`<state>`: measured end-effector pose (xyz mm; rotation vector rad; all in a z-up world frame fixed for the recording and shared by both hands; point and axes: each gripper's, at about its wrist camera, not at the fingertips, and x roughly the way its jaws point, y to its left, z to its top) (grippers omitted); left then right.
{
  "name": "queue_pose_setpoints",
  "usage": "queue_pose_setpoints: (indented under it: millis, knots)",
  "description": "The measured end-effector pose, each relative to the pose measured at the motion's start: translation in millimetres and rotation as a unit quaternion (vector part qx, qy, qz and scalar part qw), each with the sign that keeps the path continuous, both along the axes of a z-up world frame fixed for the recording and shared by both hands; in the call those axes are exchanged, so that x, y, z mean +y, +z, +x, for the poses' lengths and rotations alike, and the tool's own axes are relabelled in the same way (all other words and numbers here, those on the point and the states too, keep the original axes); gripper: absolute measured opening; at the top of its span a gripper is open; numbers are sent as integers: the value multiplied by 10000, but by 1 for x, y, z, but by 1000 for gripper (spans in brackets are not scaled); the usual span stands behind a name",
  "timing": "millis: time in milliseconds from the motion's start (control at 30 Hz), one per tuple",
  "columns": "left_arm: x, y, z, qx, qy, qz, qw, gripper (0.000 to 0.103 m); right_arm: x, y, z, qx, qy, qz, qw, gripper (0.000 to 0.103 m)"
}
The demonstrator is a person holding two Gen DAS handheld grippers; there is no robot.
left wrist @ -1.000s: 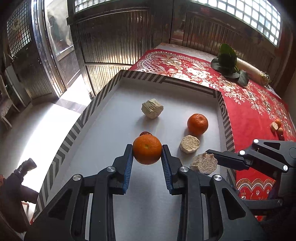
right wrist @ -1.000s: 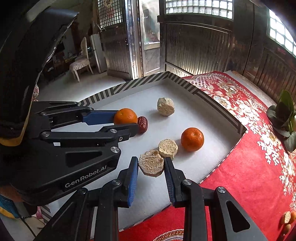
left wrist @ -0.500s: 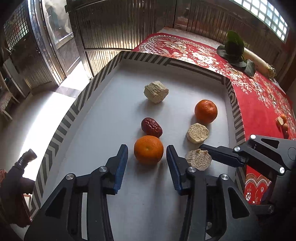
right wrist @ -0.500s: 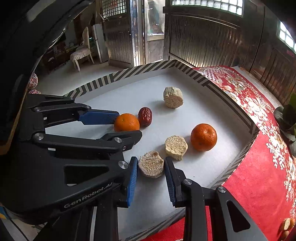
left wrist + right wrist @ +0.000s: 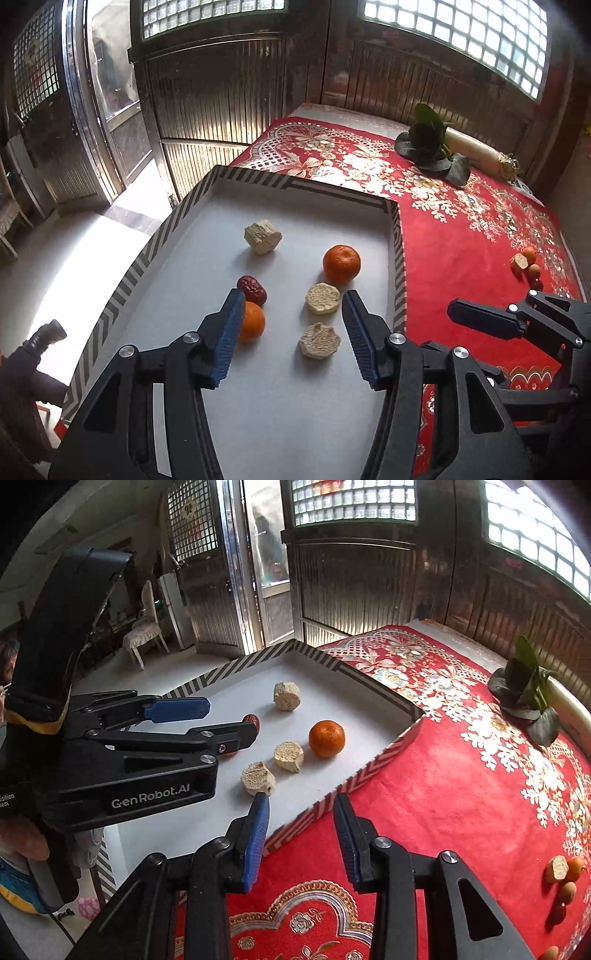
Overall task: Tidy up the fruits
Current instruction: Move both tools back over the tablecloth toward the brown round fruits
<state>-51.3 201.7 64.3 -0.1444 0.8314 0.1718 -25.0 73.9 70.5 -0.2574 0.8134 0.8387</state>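
A white tray with a striped rim holds two oranges, a red date and three beige cake chunks. One orange lies by the date, just behind my left finger. The other orange lies near the tray's right rim. The nearest chunk rests on the tray floor. My left gripper is open and empty above the tray. My right gripper is open and empty over the tray's rim and the red cloth.
A red floral cloth covers the table right of the tray. Small fruits and a chunk lie on it at the far right. A leafy plant and a white roll stand at the back. Doors and a chair are behind.
My left gripper let go of the orange, opened wide and drew back. My right gripper let go of the beige chunk, opened and drew back to the right over the tray rim.
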Motion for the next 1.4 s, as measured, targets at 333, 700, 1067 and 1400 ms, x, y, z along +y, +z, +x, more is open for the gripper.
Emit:
queue_pose_setpoints:
  millis: [333,700,1067,1400]
  knots:
    - [-95,8,16,-124,-876,-1,9961,55,-107,3,-8,-67,-1027,55,9947,36]
    - [-182,-4,34,114,-1690,-115,9855,55,-227,-13,-12,139,-2224,170,9747,37]
    - [-221,-17,48,372,-2015,-106,9787,55,-280,-27,-9,210,-2734,-12,9617,39]
    - [-265,-20,55,442,-2412,-196,9693,55,-317,-31,-11,248,-3080,90,9510,39]
